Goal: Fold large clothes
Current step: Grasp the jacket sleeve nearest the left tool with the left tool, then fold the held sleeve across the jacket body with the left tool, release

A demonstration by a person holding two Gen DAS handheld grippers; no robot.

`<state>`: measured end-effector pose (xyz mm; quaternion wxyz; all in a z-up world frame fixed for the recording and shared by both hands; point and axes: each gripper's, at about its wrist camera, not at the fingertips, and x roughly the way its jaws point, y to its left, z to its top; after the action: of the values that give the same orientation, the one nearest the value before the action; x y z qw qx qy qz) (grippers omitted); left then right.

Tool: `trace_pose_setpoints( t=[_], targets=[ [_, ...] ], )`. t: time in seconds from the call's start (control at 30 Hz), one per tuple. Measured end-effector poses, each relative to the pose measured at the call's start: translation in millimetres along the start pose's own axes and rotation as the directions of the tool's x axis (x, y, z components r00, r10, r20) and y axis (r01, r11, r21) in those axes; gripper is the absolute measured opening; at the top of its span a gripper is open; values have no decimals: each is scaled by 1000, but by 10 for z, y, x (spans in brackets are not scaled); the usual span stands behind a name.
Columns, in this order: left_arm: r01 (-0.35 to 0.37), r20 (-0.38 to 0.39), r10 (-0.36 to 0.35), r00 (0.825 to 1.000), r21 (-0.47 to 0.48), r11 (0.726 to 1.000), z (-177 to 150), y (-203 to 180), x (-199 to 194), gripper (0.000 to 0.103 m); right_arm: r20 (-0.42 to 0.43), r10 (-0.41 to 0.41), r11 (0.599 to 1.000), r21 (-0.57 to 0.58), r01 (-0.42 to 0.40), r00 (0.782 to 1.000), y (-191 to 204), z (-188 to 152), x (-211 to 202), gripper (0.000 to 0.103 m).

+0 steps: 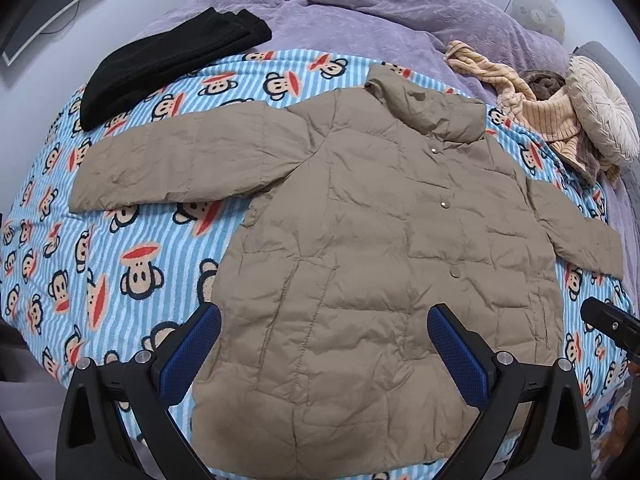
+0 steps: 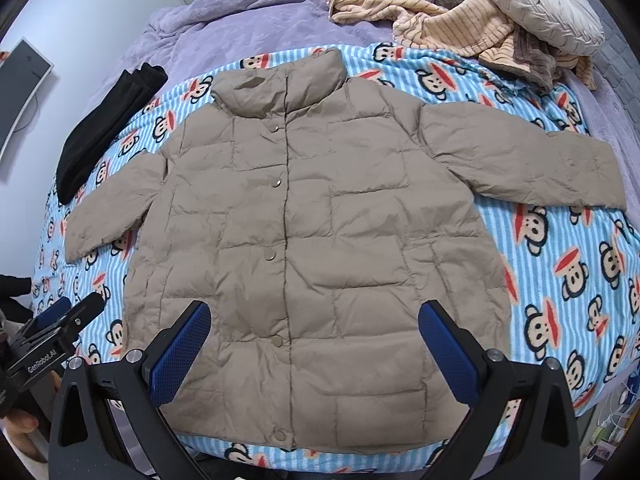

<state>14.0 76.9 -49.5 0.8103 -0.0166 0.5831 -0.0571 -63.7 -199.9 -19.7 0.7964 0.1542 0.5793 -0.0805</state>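
A tan quilted puffer jacket (image 1: 360, 240) lies flat and face up on the bed, spread over a blue-striped blanket printed with monkey faces (image 1: 120, 248). Its front is snapped shut along a row of round snaps, the stand-up collar points toward 12 o'clock, and both sleeves stretch out sideways, toward 9 and 3 o'clock. The fabric is creased but not folded anywhere; the hem sits at 6 o'clock, nearest the cameras.

The left hand-held gripper (image 1: 324, 340) hovers above the lower part of the jacket with its blue-padded fingers spread wide, released and holding nothing; whether the pads touch the fabric cannot be told. The right hand-held gripper (image 2: 314, 336) is likewise wide open and empty, poised over the hem area on the snap side of the jacket. In the right wrist view the left gripper's black body shows at about 8 o'clock, beside the jacket's edge, with part of a hand (image 2: 20, 424) below it.

Around the jacket: a folded black garment (image 1: 168, 68) lies at about 10 o'clock, near the end of one sleeve but apart from it. A rumpled lilac bedcover (image 1: 340, 8) fills the far side at 12 o'clock. At about 2 o'clock a heap of peach striped knitwear (image 1: 520, 96) and a brown fleecy piece lie against a round cream pleated cushion (image 1: 604, 116), close to the jacket's shoulder. A grey monitor (image 1: 44, 4) stands at the wall at 10 o'clock.
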Motion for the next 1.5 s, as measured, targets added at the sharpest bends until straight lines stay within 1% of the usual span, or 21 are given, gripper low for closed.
trace_pose_setpoints(
  t=[0.2,0.37,0.47,0.57,0.63,0.67,0.73,0.9,0.93,0.97,1.0,1.03,1.07,1.1,1.2,1.23,1.3,1.33,1.37,1.43,1.5],
  targets=[
    [61,3,-61,998,-118,991,220,817,434,103,-86,31,1000,6,-31,996,430,-77,544,103],
    [124,44,-116,992,-295,947,406,1692,897,103,-130,67,998,-9,-68,989,898,-166,1065,103],
    [189,79,-171,982,-409,893,468,2215,1225,103,-140,83,995,-41,-89,987,1147,-201,1314,103],
    [267,95,-257,962,-531,804,521,2684,1589,103,-124,94,992,-71,-103,988,1359,-162,1504,103],
    [321,143,-294,945,-583,747,585,2915,1723,103,-101,101,990,-86,-110,990,1448,-104,1577,103],
    [337,166,-299,940,-590,733,634,2985,1749,103,-89,96,990,-93,-104,991,1491,-64,1611,103],
    [340,199,-276,940,-578,742,774,3071,1775,103,-65,96,990,-100,-103,993,1570,24,1656,103],
    [278,231,-177,957,-543,793,1189,3108,1837,103,-12,120,986,-115,-121,993,1776,327,1691,103],
    [243,239,-131,962,-538,807,1233,3118,1815,96,-7,128,985,-118,-128,992,1832,400,1698,103],
    [209,246,-86,965,-531,822,1269,3128,1788,70,-2,136,983,-122,-135,991,1893,472,1708,103],
    [169,235,-52,971,-513,841,1321,3107,1788,54,3,142,982,-126,-140,990,1955,543,1716,103],
    [167,231,-56,971,-492,855,1350,3118,1791,24,9,147,981,-132,-144,989,2028,614,1726,103],
    [198,239,-91,967,-473,859,1375,3130,1782,12,14,151,979,-137,-148,988,2086,678,1734,103],
    [196,245,-88,966,-464,864,1385,3140,1735,12,21,161,977,-142,-157,987,2162,752,1746,103],
    [127,301,-11,954,-368,921,1406,3014,1431,12,32,187,974,-139,-181,982,2349,912,1800,103],
    [121,319,-7,948,-340,933,1415,2967,1338,12,36,206,971,-134,-200,978,2398,949,1835,98],
    [118,361,-9,933,-280,953,1405,2888,1122,12,32,239,965,-123,-233,971,2489,1009,1922,62],
    [117,380,-15,925,-247,962,1399,2833,1010,12,11,245,963,-115,-242,969,2530,1031,1999,32],
    [119,398,-24,917,-218,969,1399,2780,914,12,-7,253,962,-99,-253,967,2561,1044,2074,22],
    [133,428,-54,902,-157,979,1422,2632,747,12,-28,280,957,-74,-281,960,2589,1039,2197,16],
    [149,450,-93,888,-91,985,1451,2458,619,12,-59,296,952,-60,-299,953,2604,1001,2334,14]
  ],
)
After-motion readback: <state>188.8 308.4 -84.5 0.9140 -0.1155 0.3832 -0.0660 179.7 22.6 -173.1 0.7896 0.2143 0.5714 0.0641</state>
